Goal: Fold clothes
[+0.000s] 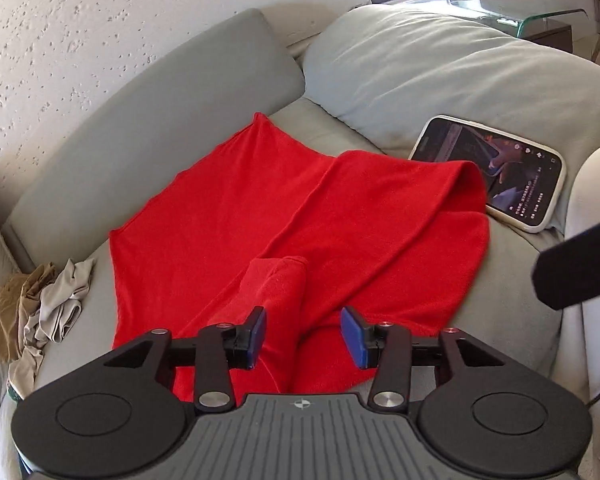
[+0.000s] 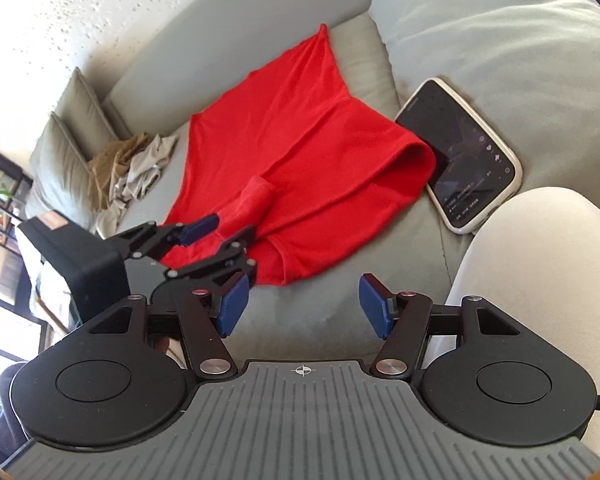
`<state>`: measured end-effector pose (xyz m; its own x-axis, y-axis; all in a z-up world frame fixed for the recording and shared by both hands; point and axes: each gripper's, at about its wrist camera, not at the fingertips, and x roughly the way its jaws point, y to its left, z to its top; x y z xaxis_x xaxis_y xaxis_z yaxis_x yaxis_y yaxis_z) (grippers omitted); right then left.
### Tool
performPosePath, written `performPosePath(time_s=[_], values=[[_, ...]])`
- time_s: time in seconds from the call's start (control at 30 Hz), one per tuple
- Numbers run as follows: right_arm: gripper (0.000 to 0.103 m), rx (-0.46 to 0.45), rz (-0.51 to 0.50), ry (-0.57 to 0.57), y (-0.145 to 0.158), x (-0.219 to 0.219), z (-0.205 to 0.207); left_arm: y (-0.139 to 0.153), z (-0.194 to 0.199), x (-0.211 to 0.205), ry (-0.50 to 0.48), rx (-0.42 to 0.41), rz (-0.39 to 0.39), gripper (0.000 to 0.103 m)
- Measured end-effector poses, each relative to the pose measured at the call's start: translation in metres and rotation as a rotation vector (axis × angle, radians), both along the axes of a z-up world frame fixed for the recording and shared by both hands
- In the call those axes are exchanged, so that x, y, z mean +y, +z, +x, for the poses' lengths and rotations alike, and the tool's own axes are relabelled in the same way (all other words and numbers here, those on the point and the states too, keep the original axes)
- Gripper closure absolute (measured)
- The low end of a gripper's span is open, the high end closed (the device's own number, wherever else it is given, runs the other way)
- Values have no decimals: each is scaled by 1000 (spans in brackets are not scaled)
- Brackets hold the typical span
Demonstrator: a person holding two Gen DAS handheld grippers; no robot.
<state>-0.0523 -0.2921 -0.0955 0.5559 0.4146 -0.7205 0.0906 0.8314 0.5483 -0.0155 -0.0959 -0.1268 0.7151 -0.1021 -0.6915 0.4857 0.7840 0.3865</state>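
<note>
- The left gripper (image 1: 303,334) has its jaws parted about halfway, with a clear gap between the blue pads (image 1: 354,336).
- A raised fold (image 1: 278,280) of the red garment (image 1: 284,216) sits in that gap. In the left wrist view the left pad's edge lies right against the cloth; whether it touches I cannot tell. The right pad stands clear, so nothing is pinched.
- Seen from the right wrist view, the left gripper (image 2: 224,232) hangs over the garment's near edge, its fingers (image 2: 198,227) spread to either side of the fold (image 2: 256,196).
- The right gripper (image 2: 302,306) is released, jaws wider than the left's, with only bare sofa (image 2: 312,312) seat between the pads (image 2: 374,306). It holds nothing and sits just short of the garment's near hem.
- The red garment (image 2: 292,136) lies spread on the grey sofa (image 1: 148,120) seat, mostly flat, its right side doubled over into a rounded fold beside the phone (image 1: 496,172).
- The phone (image 2: 460,152) lies face up with its screen lit; the garment's edge touches or slightly overlaps its near corner.
- A crumpled heap of beige and tan clothes (image 1: 40,308) lies at the seat's left end, apart from the red garment.
- A person's knee (image 2: 532,272) in pale trousers is at the right, next to the phone.
</note>
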Motion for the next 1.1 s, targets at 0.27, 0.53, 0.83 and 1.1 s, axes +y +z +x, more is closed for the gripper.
performPosePath(time_s=[0.27,0.53,0.83,1.1], values=[[39,22,-4,44,-6,12,10,19,-10,46,128,63,-174,52],[39,49,-27,70,-11,22,20,18,2,67,247,111,-257,45],[39,58,-49,80,-13,27,27,17,5,70,259,114,-283,44],[39,58,-64,95,-13,32,31,15,7,77,277,122,-303,44]])
